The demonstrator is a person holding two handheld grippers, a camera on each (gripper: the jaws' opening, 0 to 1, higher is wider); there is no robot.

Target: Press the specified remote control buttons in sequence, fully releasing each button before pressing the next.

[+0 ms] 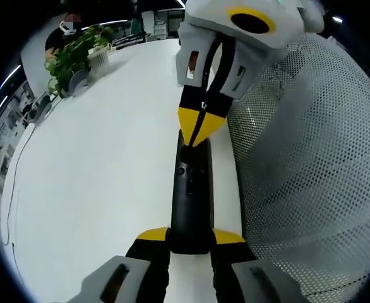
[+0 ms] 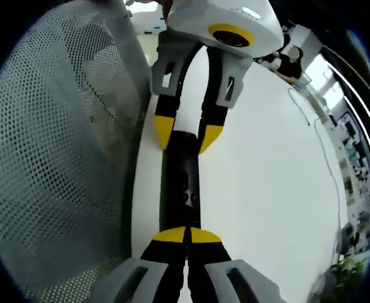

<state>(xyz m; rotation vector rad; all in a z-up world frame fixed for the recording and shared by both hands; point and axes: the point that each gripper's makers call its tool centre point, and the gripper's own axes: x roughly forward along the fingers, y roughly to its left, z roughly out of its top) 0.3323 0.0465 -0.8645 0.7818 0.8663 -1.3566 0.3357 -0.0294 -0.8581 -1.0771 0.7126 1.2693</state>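
In the left gripper view, your left gripper (image 1: 190, 238) has its two yellow-tipped jaws set on both sides of the near end of the black remote control (image 1: 191, 196), closed against it, I think to keep it steady while the other tool presses. The right gripper (image 1: 201, 126) comes from the far side with its jaws brought together into one point, and this point rests on the far end of the remote, like a finger on a button. The remote lies along the edge of the white table (image 1: 96, 177), just beside a white mesh chair back (image 1: 311, 164); a potted plant (image 1: 77, 53) stands far on the table. In the right gripper view, your right gripper (image 2: 186, 237) is fully closed over the remote (image 2: 180, 180), holding nothing, and the left gripper (image 2: 185, 136) grips its far end. A cable (image 2: 317, 145) runs over the table (image 2: 267, 189).
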